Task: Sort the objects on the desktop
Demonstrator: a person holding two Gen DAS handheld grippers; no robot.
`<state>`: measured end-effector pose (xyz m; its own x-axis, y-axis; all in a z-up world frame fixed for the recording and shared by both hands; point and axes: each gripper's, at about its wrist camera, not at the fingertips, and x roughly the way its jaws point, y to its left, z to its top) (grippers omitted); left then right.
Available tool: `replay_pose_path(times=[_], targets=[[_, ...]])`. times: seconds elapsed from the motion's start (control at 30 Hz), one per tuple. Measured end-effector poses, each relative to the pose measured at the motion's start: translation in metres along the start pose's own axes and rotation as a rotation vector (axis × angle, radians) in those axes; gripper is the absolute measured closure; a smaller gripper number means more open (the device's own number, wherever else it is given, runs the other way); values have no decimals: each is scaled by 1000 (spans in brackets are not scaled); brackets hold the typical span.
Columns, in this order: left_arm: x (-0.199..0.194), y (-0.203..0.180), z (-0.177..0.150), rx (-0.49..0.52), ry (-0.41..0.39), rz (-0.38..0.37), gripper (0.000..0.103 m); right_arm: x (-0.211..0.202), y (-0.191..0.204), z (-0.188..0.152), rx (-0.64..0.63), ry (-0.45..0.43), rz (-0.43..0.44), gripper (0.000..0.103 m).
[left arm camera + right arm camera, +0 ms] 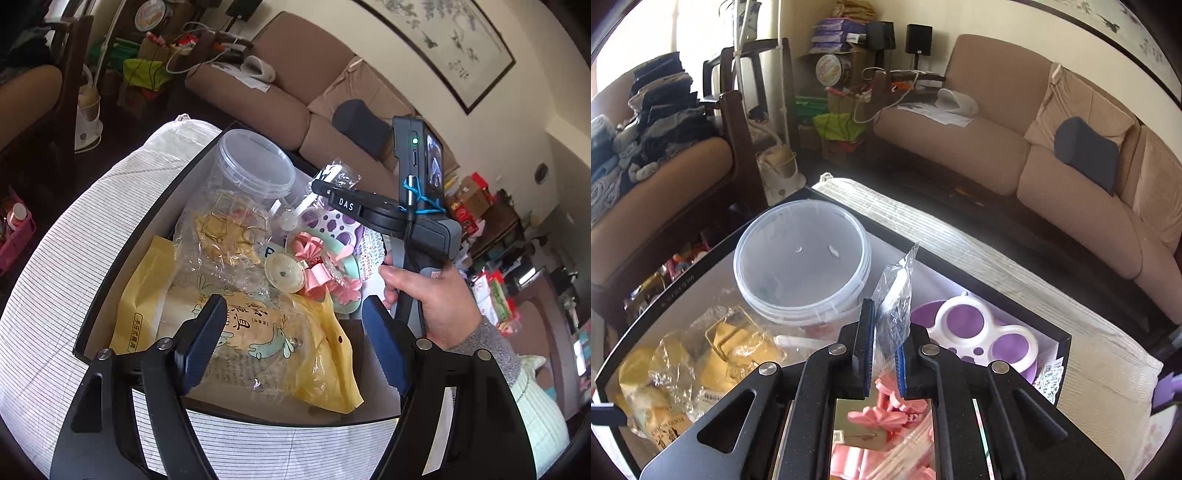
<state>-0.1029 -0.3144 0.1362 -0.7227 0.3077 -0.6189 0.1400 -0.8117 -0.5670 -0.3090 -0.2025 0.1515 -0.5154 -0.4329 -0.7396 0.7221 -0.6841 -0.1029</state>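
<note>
- Right gripper (882, 354) is what I'm watching first: its fingers are pinched narrow on a small clear plastic packet (895, 295), which stands up between the pads and pokes out above them.
- From the left wrist view I see the same gripper held over the black box (122, 280), a hand (432, 295) in a grey sleeve wrapped round its handle, and the packet crumpled at its tip.
- My left gripper (291, 332) hangs with its fingers spread wide and nothing between them, over the near end of the box.
- Inside the box, right under the left gripper, lies a yellow bag (258, 343) with crinkled clear wrap over it.
- At the far end of the box stands a clear plastic tub (801, 258).
- Beside the tub, toward the right wall of the box, sits a white and purple tray (982, 332).
- Pink paper flowers (317, 266) lie between the bag and the tray.
- The box rests on a white striped cloth (92, 229).
</note>
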Motion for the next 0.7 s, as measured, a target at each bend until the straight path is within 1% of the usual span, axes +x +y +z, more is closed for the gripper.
replay_pose_path(times=[0.03, 0.13, 0.17, 0.37, 0.43, 0.5, 0.57, 0.67, 0.7], targets=[[0, 0, 0, -2, 0, 0, 30, 0, 2, -1, -20, 3, -13, 94], [0, 1, 1, -10, -1, -7, 30, -2, 14, -3, -137, -5, -72, 94], [0, 1, 1, -12, -1, -10, 30, -2, 16, -2, -155, -13, -74, 94], [2, -4, -1, 12, 6, 1, 30, 14, 17, 18, -174, -104, -101, 94], [3, -3, 0, 9, 2, 3, 30, 22, 13, 25, -148, -133, -97, 94], [3, -1, 2, -2, -2, 1, 30, 27, 9, 28, -130, -143, -94, 94], [4, 2, 2, -6, 1, 2, 30, 35, 5, 27, -132, -114, -83, 94], [5, 2, 1, -5, 7, 5, 30, 49, 5, 14, -157, 3, -45, 95], [5, 2, 1, -7, 6, 2, 30, 49, 5, 9, -157, 27, -31, 95]])
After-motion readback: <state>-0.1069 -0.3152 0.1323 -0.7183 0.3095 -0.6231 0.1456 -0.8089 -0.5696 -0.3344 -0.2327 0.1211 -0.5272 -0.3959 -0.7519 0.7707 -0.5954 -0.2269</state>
